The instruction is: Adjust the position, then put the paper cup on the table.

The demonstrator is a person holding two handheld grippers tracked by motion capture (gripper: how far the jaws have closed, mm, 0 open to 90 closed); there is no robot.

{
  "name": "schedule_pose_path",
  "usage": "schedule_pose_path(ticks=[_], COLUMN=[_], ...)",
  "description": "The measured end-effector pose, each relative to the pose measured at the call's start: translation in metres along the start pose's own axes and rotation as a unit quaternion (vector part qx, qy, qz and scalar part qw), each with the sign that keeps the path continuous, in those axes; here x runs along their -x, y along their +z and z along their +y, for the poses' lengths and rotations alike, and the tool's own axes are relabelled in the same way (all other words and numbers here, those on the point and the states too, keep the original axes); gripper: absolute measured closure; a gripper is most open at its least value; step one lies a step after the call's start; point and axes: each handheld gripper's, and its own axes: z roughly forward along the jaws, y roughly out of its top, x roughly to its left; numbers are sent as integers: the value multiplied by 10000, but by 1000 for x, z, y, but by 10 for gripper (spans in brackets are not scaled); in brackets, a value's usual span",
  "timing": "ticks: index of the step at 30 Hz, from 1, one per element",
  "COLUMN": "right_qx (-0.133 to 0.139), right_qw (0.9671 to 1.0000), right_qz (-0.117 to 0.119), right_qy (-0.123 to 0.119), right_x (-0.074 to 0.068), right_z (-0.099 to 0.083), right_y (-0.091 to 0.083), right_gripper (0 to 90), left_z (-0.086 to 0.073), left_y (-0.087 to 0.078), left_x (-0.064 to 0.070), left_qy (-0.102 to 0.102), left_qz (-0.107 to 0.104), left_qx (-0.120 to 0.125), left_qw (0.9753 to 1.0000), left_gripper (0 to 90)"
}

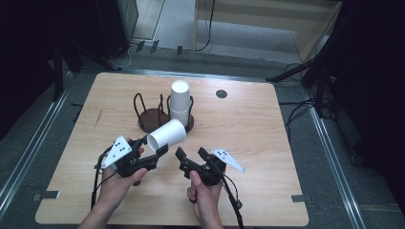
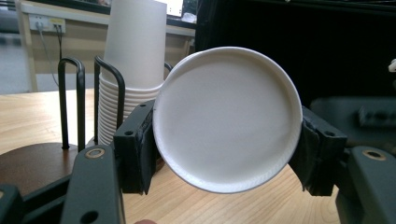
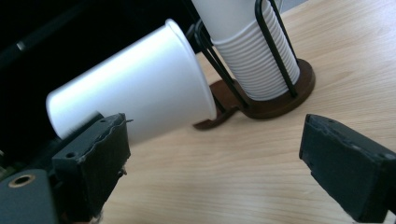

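Holding a white paper cup [image 1: 166, 133] on its side, the left gripper [image 1: 154, 151] has its jaws closed against the cup's base end, one pad on either side; the cup sits clear of the tabletop [image 1: 248, 143], its open mouth pointing away toward the rack. Just beside it, the right gripper [image 1: 192, 154] hangs with jaws spread wide and nothing between them, aimed toward the cup. Farther back stands a dark wire cup rack [image 1: 165, 117], one bay carrying a tall stack of cups [image 1: 179, 102], the other bay bare. Risk, as judged: thin paper wall may buckle if the left jaws squeeze harder; a handover closing off-centre could knock the cup loose, or nudge the stack sideways.
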Motion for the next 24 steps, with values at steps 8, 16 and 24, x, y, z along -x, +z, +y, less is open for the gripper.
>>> schedule_pose_path(ticks=[8,16,24], right_qx=[37,92,97], right_qw=[9981,9890,9732], right_qz=[212,245,461], right_qy=[574,1453,2250], right_x=[-5,-6,-11], right_z=[2,3,4], right_y=[1,3,8], right_gripper=[65,61,61], left_z=[0,1,-1], left_y=[1,1,2], left_x=[4,5,6], left_qy=[27,52,98], left_qz=[-25,7,11], left_qx=[80,188,163], left_qw=[10000,9998,9998], left_gripper=[337,338,338])
